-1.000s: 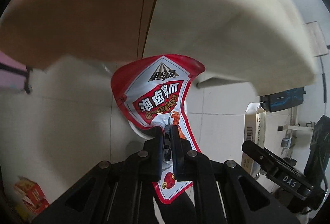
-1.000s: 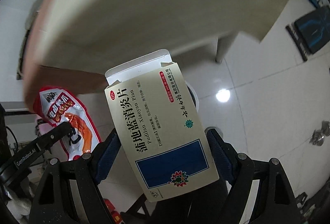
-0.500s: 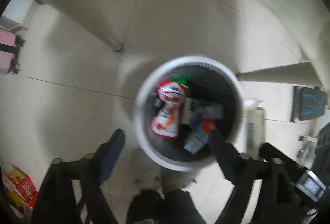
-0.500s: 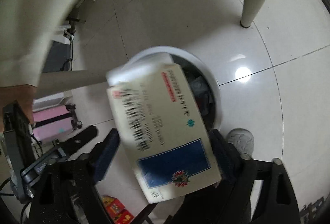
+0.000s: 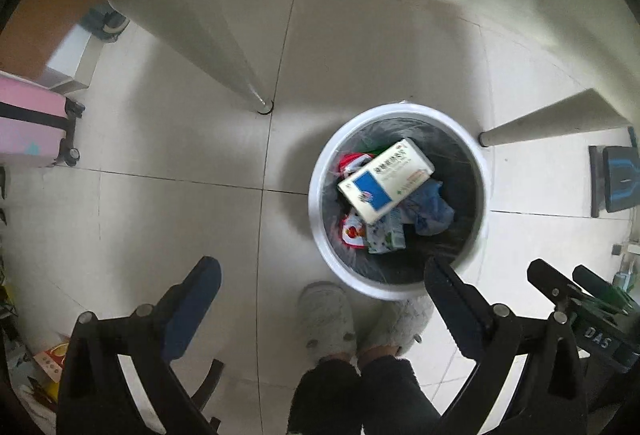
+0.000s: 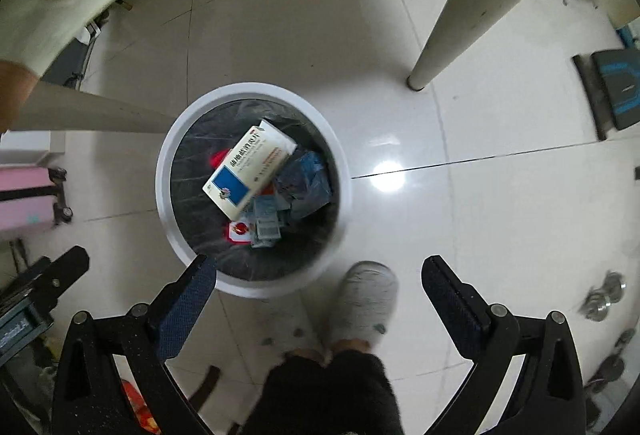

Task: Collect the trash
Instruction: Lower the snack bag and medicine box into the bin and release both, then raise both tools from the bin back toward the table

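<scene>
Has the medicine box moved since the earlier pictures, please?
Yes. The medicine box has left the open right gripper and dropped into the white bin, atop the trash.

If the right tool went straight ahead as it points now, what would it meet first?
Probably the bare floor tile just right of the white bin; the right tool is open and empty, though depth is unclear.

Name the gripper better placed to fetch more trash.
Probably left. The left gripper and right gripper both hang open and empty, but the red-and-yellow packets on the floor lie on the left one's outer side.
</scene>
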Tool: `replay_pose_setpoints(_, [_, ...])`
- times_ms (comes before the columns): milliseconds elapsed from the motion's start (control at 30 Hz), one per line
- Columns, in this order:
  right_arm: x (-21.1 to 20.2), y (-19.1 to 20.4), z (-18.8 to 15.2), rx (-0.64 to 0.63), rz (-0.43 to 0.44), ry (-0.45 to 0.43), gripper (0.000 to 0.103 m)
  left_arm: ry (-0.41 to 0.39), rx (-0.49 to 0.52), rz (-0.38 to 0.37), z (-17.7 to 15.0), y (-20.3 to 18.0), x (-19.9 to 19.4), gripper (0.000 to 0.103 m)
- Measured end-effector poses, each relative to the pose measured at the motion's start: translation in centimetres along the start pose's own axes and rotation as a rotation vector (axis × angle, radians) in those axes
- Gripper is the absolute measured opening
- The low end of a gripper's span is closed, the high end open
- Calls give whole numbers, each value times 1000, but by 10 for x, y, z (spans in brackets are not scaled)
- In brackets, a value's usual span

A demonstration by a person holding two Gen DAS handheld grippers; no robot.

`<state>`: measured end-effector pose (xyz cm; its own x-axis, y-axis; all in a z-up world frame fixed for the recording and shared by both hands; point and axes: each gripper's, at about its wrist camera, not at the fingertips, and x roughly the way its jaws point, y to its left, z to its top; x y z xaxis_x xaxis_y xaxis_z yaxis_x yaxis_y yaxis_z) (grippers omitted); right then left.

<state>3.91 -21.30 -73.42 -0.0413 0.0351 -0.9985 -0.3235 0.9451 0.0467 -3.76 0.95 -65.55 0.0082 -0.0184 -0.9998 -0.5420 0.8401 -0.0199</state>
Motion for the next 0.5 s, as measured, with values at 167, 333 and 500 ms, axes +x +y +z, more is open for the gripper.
replay_pose_setpoints(167, [-47, 2, -11, -37, -23, -6, 103, -23, 21, 4, -7, -8, -45, 103])
replay_pose_setpoints(333, [-103, 12, -22, -55, -27, -37, 103, -47, 47, 5, -16, -11, -90, 103])
replay_pose_setpoints(500, [-166, 19, -35, -56, -18, -75, 103, -52, 47, -7, -25, -12, -136, 103])
